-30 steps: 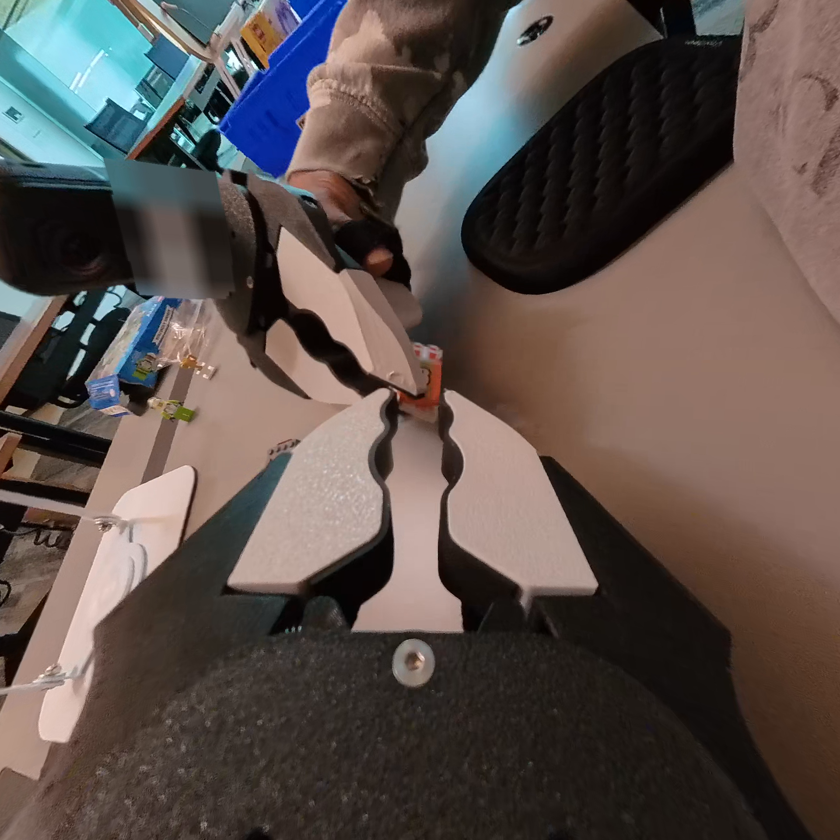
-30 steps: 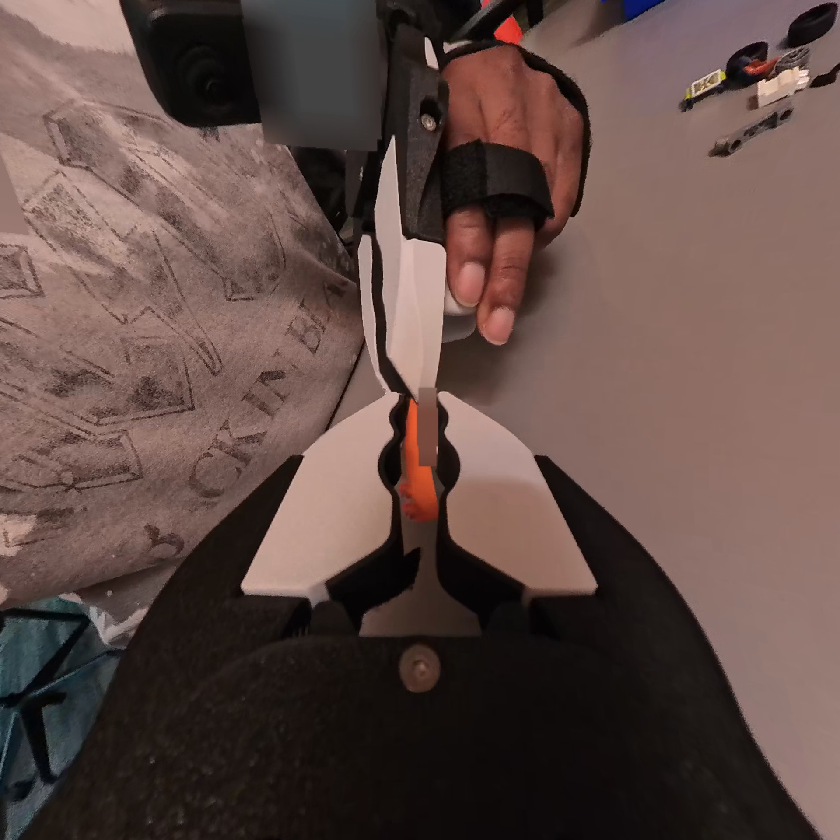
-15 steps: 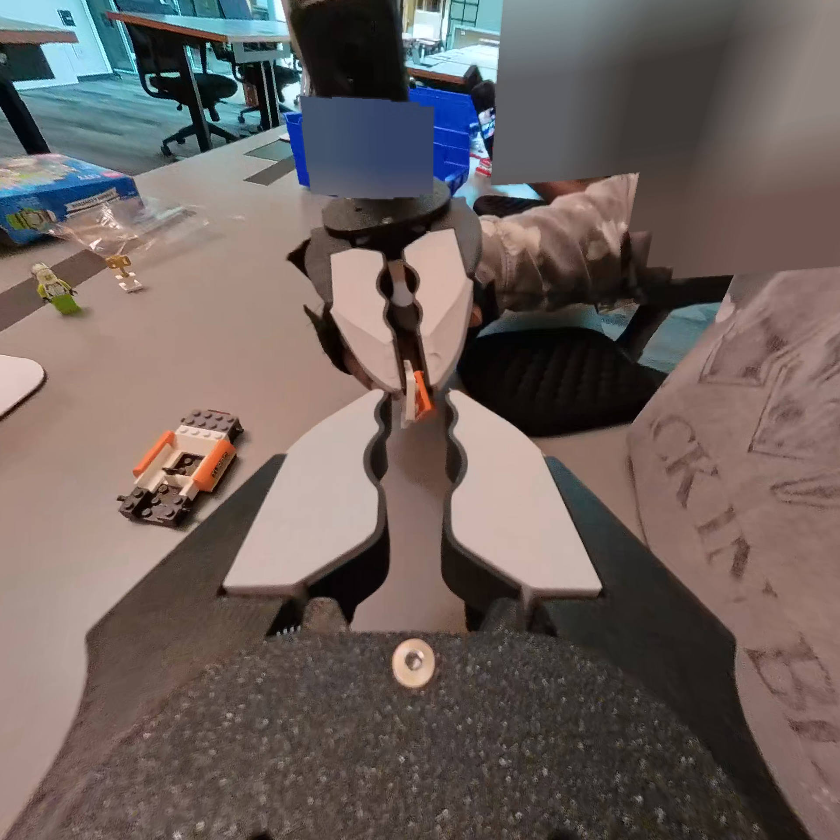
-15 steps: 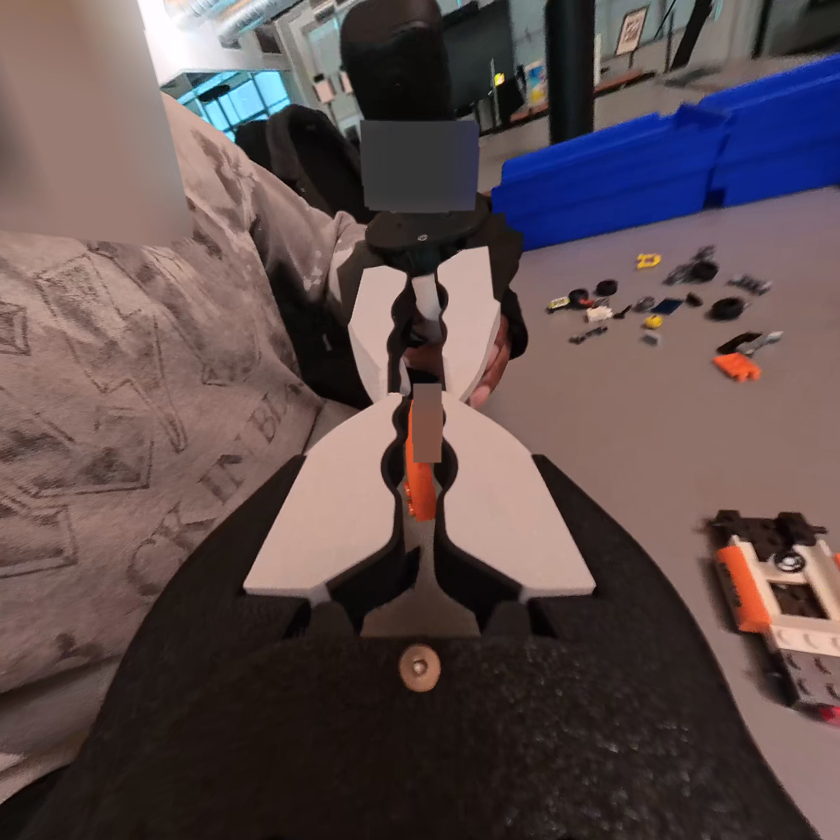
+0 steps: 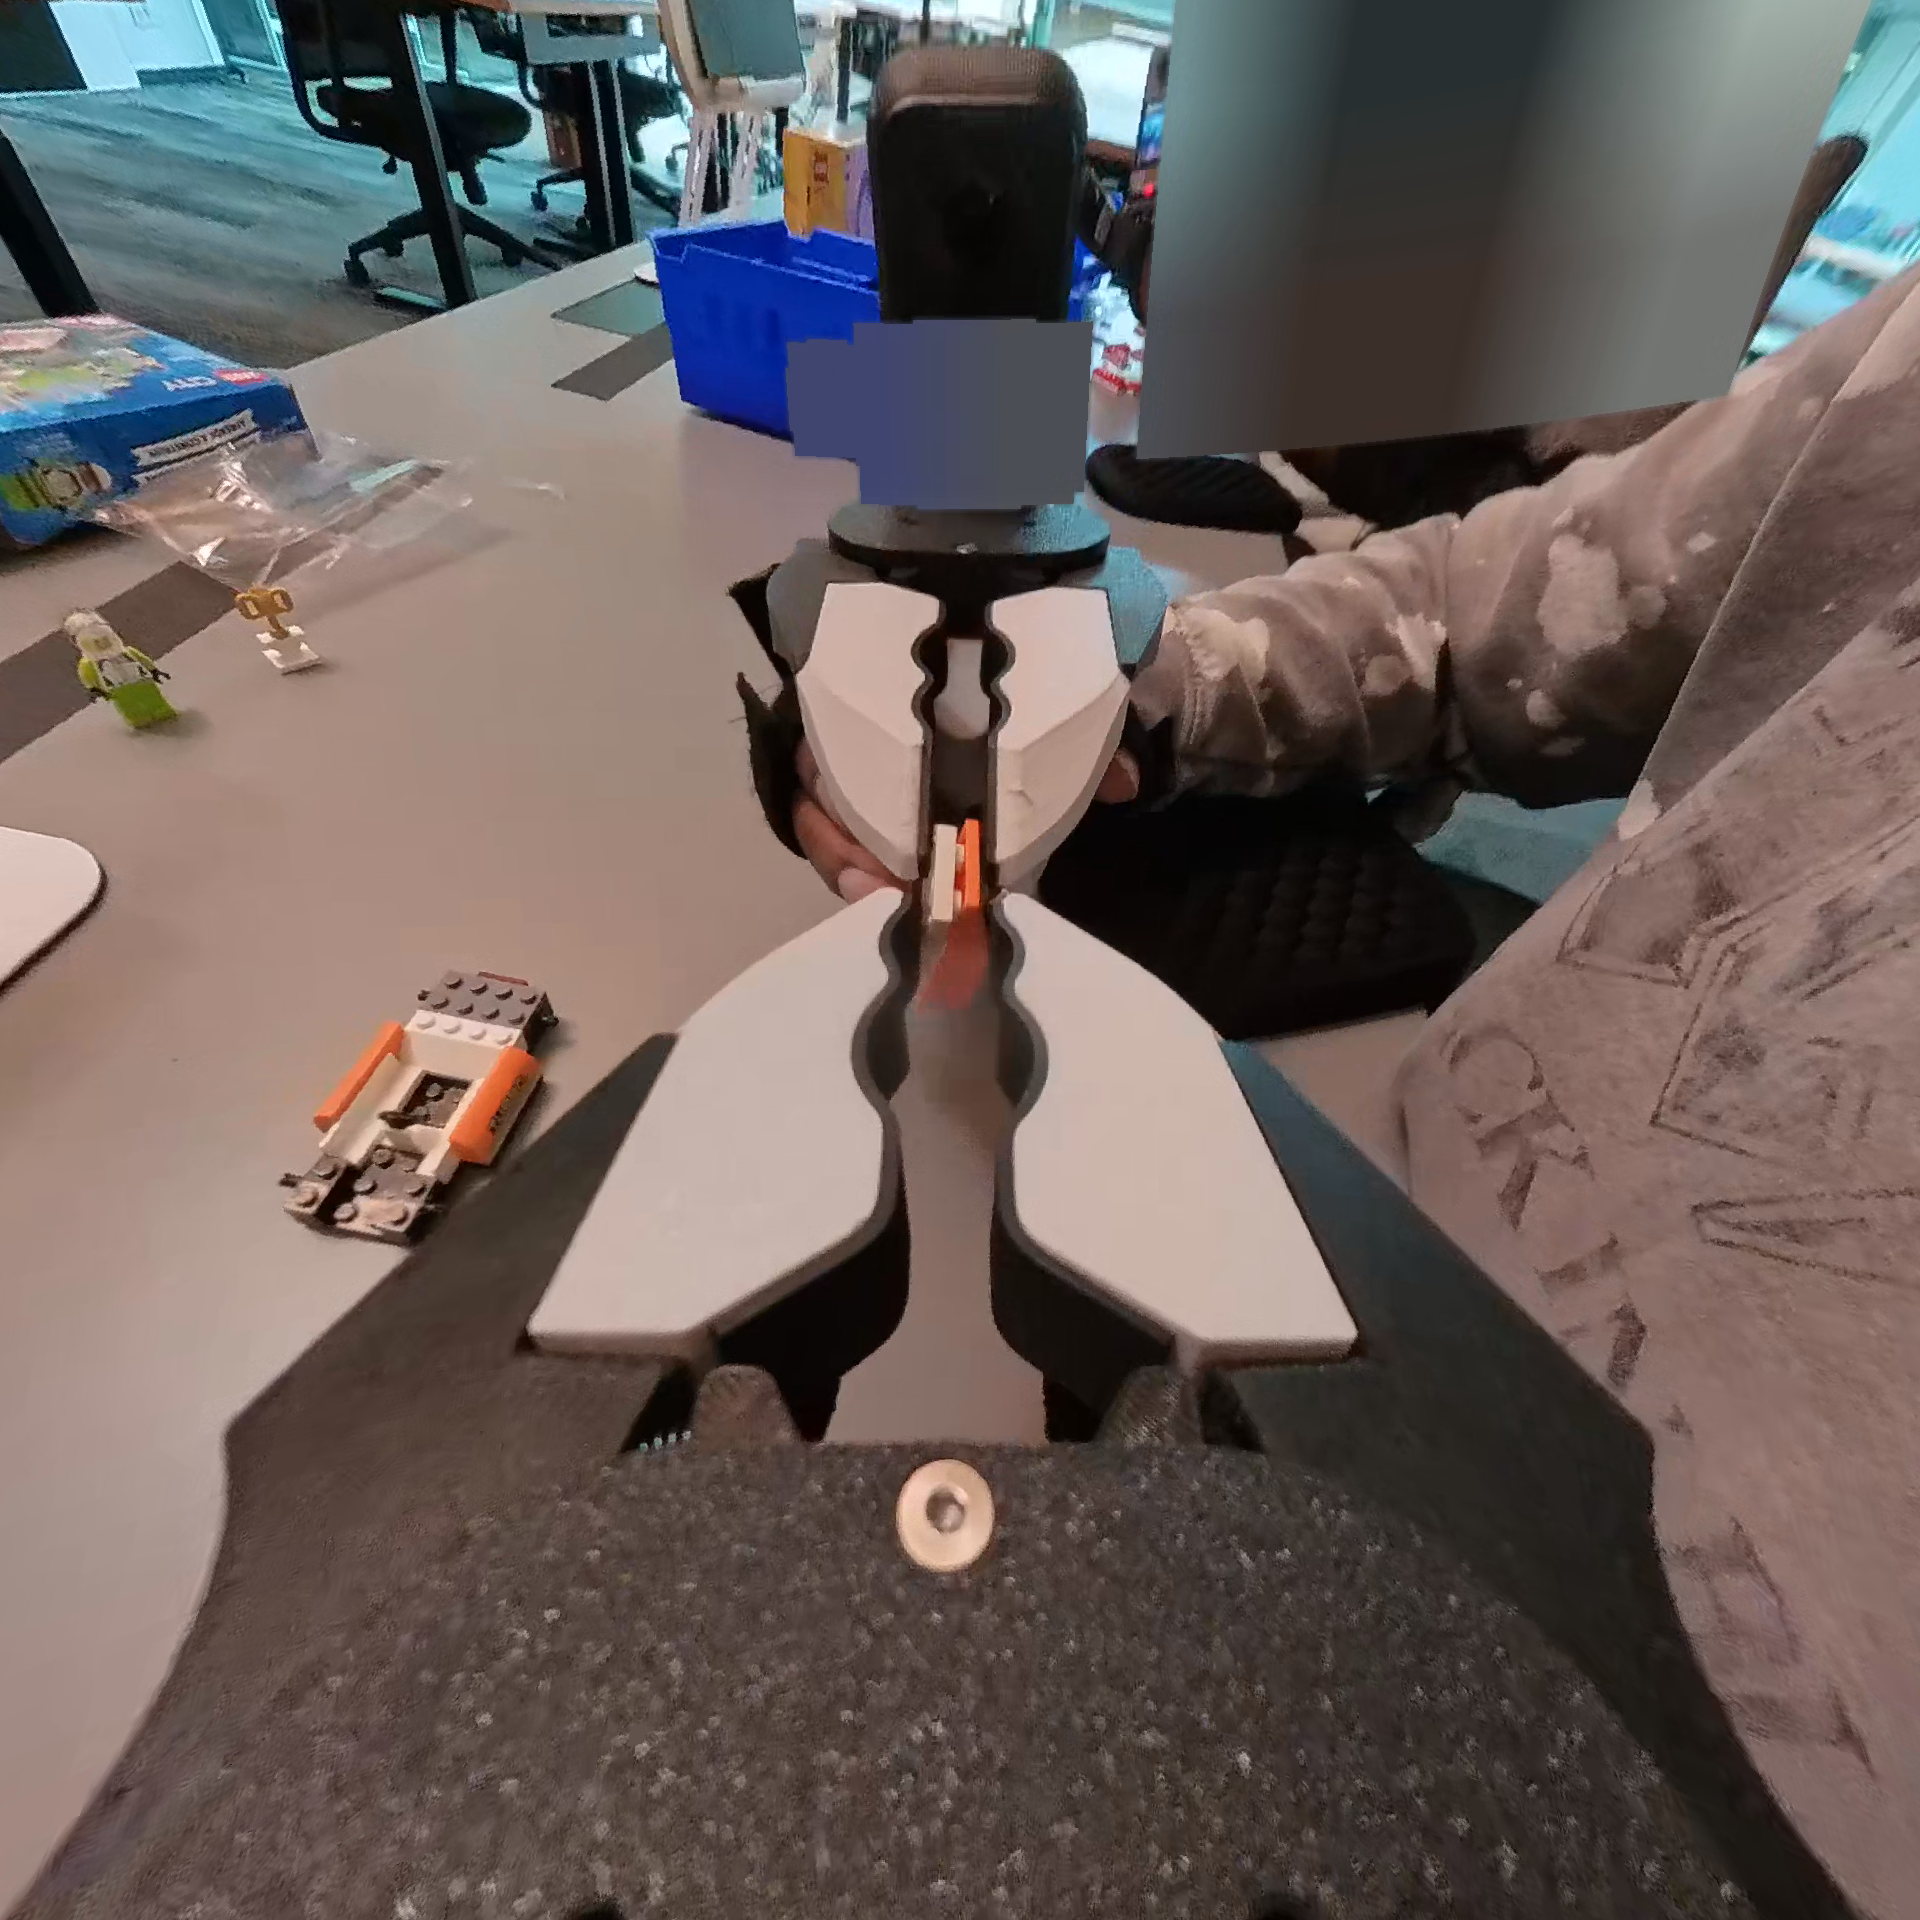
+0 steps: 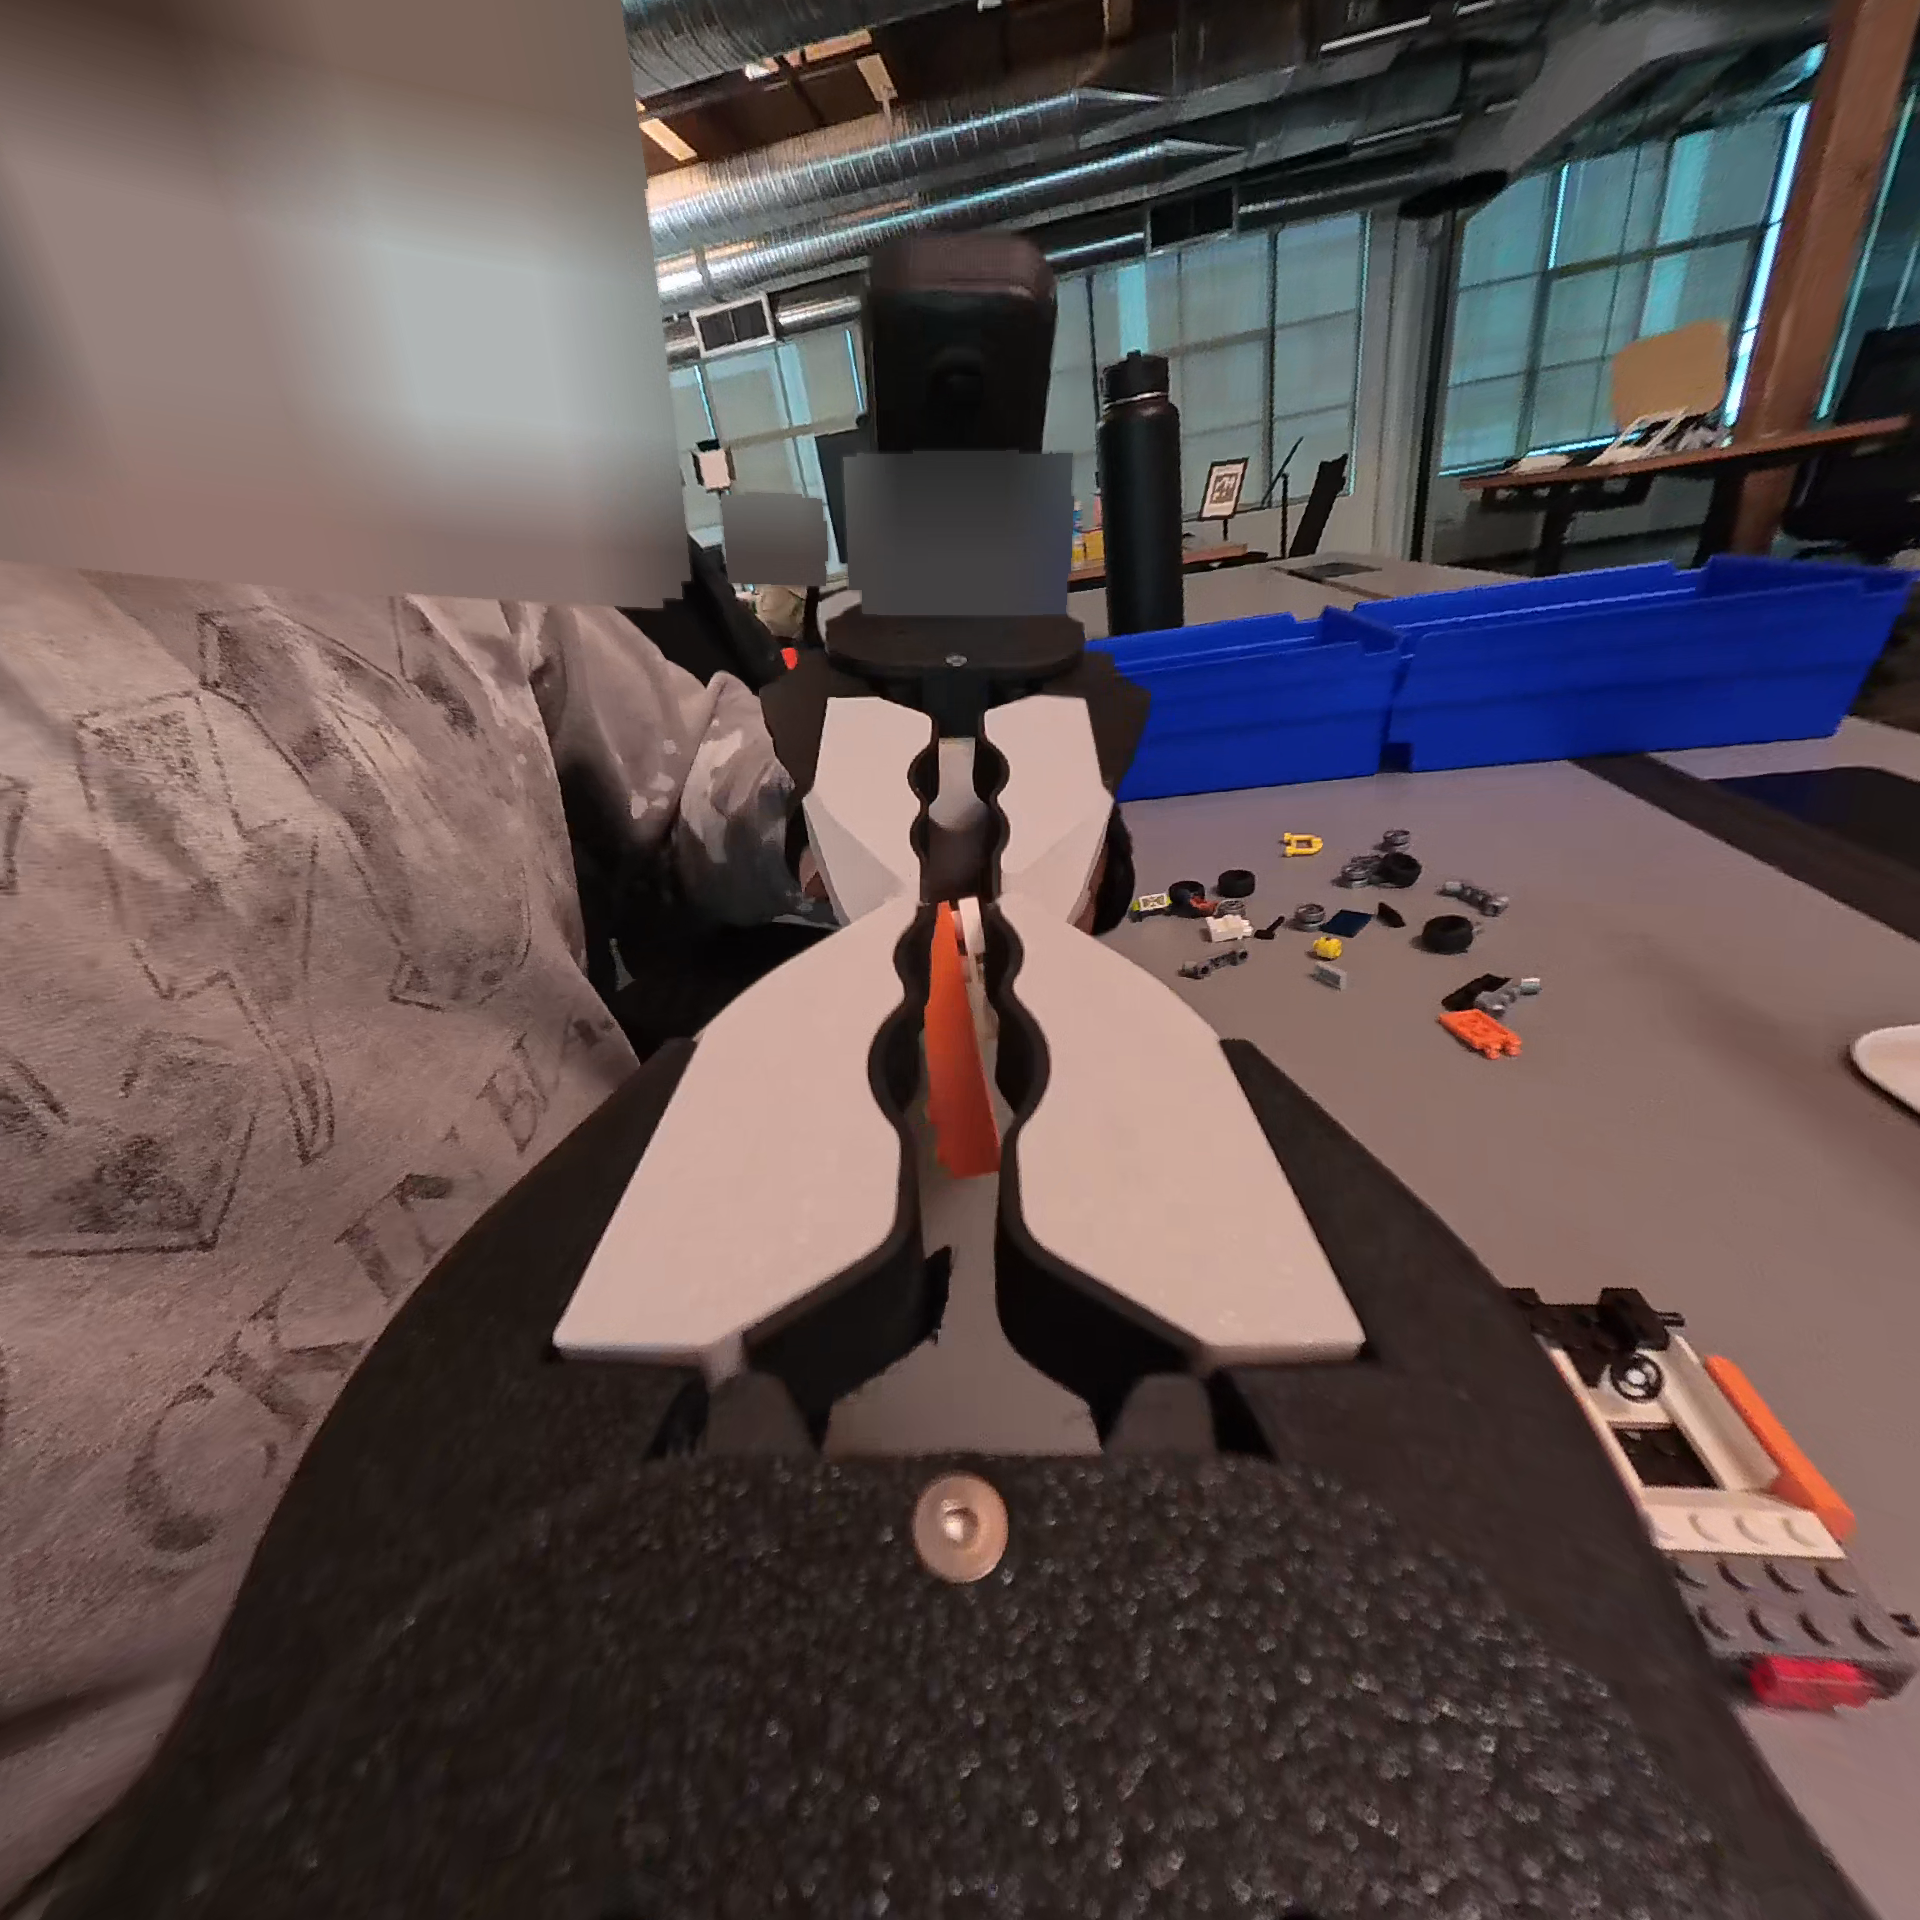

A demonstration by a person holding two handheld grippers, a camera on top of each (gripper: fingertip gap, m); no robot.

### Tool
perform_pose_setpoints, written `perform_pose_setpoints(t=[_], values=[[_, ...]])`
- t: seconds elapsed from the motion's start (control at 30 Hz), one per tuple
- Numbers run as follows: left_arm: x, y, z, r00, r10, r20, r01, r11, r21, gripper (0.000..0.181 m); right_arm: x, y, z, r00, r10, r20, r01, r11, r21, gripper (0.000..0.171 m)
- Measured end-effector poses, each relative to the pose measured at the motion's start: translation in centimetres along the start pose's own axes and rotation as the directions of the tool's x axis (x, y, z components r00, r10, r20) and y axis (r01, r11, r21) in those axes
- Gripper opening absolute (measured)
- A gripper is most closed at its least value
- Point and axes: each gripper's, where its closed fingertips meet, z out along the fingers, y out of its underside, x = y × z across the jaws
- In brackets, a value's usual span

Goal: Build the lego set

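Observation:
My two grippers meet tip to tip above the grey table [image 5: 540,790], close to the person's torso. A small assembly of an orange piece [image 6: 951,1060] with a white piece [image 6: 974,935] on it sits between them. My right gripper [image 6: 958,920] is shut on it, with the orange part deep in its jaws. My left gripper [image 5: 951,920] has its narrow-set tips around the assembly's other end [image 5: 966,862] and seems shut on it. The part-built orange, white and black car base [image 5: 426,1101] lies on the table, also in the right wrist view [image 6: 1704,1455].
Several loose small parts and black tyres [image 6: 1340,914] and an orange plate [image 6: 1481,1032] lie before blue bins [image 6: 1507,675]. A minifigure [image 5: 120,675], a gold part [image 5: 275,623], a clear bag [image 5: 301,499] and the set's box [image 5: 125,416] lie far left. A white plate [image 5: 42,894] sits at the left edge. My left and right fingertips are right by each other. The white plate [image 5: 42,894] sits 30 centimeters or so from the ends of my left fingers.
Both grippers have turned together from lying sideways to upright and level, staying tip to tip with the orange and white assembly between them. The table and car base came into view.

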Motion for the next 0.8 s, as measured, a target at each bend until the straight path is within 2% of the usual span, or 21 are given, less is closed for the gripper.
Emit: perform_pose_setpoints(t=[0.13,0.4,0.57,0.8], values=[[0.3,0.0,0.0,0.998,0.058,-0.009,-0.058,0.997,-0.043,0.011,-0.3,0.0,0.0,0.998,-0.057,-0.007,0.056,0.998,-0.022,0.01],[1.1,1.0,-0.1,0.984,0.166,-0.059,-0.173,0.972,-0.161,0.011,-1.4,1.1,0.1,0.983,-0.178,0.046,0.183,0.961,-0.208,0.01],[1.3,1.5,-0.4,0.975,0.207,-0.075,-0.22,0.944,-0.247,0.012,-1.5,1.5,0.4,0.982,-0.187,0.042,0.191,0.948,-0.255,0.009],[1.2,1.5,-0.4,0.983,0.169,-0.073,-0.182,0.955,-0.234,0.012,-1.4,1.5,0.6,0.985,-0.173,0.013,0.171,0.951,-0.256,0.008]])
